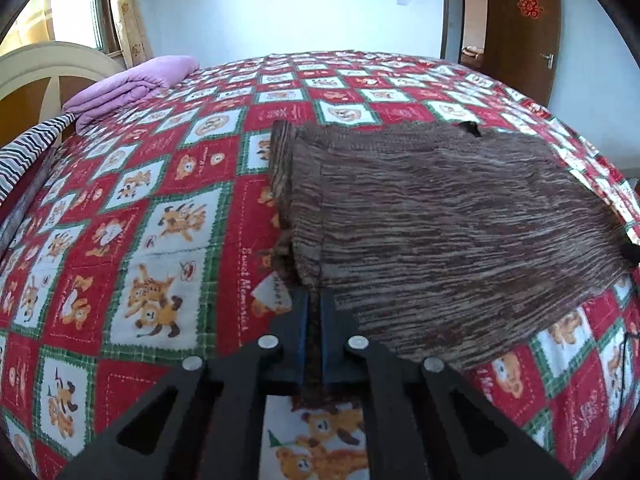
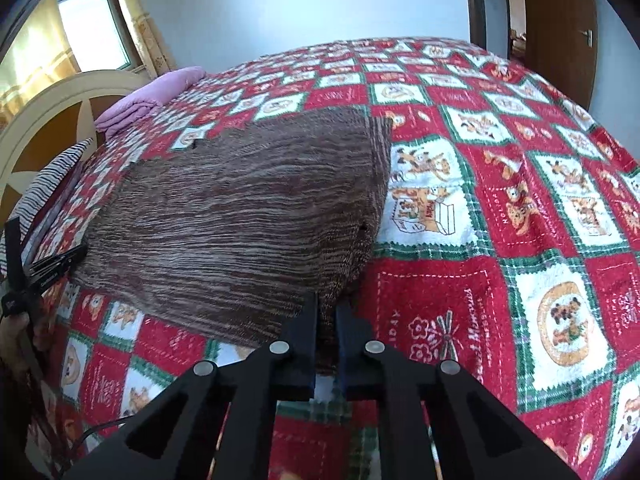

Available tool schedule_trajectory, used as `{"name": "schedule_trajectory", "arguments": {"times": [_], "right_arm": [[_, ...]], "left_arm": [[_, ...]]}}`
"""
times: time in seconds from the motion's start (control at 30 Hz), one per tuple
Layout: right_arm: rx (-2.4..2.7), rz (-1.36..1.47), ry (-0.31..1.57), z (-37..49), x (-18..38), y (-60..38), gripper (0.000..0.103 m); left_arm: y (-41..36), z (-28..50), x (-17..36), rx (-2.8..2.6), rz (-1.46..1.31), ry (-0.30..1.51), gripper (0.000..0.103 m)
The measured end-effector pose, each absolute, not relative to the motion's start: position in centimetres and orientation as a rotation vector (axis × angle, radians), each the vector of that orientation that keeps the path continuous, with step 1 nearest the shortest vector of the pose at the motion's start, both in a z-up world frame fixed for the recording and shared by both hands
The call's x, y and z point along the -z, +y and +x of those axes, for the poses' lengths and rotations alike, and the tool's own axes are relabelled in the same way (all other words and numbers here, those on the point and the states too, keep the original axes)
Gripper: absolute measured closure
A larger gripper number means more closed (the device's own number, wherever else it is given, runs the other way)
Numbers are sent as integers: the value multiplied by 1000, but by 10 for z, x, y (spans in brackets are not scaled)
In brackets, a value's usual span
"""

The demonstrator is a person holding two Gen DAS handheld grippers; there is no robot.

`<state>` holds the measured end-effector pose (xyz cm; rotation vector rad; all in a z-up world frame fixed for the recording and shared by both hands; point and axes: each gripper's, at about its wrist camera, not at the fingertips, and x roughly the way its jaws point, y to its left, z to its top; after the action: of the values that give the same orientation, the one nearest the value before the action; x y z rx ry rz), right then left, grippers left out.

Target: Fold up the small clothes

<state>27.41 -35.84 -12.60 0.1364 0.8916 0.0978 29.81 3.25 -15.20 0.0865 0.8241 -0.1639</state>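
Note:
A brown streaked knit garment (image 1: 440, 216) lies spread on the bed, its near edge lifted. My left gripper (image 1: 314, 300) is shut on the garment's near left corner. In the right wrist view the same garment (image 2: 240, 216) stretches to the left, and my right gripper (image 2: 327, 304) is shut on its near right corner. The left gripper's black tip (image 2: 56, 268) shows at the garment's far left edge in that view. A white label (image 1: 272, 294) peeks out beside the left fingers.
The bed is covered by a red, white and green checked blanket (image 1: 140, 240) with cartoon animals. A folded purple quilt (image 1: 132, 88) and a striped cloth (image 1: 32, 148) lie by the cream headboard (image 1: 44, 64). A brown door (image 1: 520, 28) stands at the far right.

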Motion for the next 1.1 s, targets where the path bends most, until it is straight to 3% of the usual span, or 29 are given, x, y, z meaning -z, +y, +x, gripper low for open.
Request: {"name": "schedule_trajectory", "arguments": {"times": [0.43, 0.5, 0.6, 0.67, 0.7, 0.73, 0.77, 0.8, 1.1], "right_arm": [[-121, 158, 859, 253, 123, -361, 99], [-83, 142, 919, 261, 135, -365, 99], [-97, 202, 926, 263, 142, -374, 98], [-90, 206, 917, 261, 136, -373, 95], [-72, 196, 917, 260, 134, -372, 90], [-40, 171, 914, 259, 131, -370, 72], [-18, 151, 904, 259, 128, -368, 55], [3, 133, 883, 259, 122, -365, 51], [-76, -10, 816, 302, 94, -297, 51]], "left_arm": [[44, 290, 154, 194, 70, 821, 100], [43, 293, 158, 195, 74, 835, 99], [44, 291, 156, 162, 80, 829, 90], [46, 286, 152, 128, 97, 811, 78], [47, 284, 151, 116, 106, 805, 59], [48, 283, 149, 94, 122, 794, 37], [50, 282, 149, 76, 132, 781, 30], [51, 282, 149, 66, 138, 774, 28], [54, 292, 160, 51, 136, 828, 28]]}}
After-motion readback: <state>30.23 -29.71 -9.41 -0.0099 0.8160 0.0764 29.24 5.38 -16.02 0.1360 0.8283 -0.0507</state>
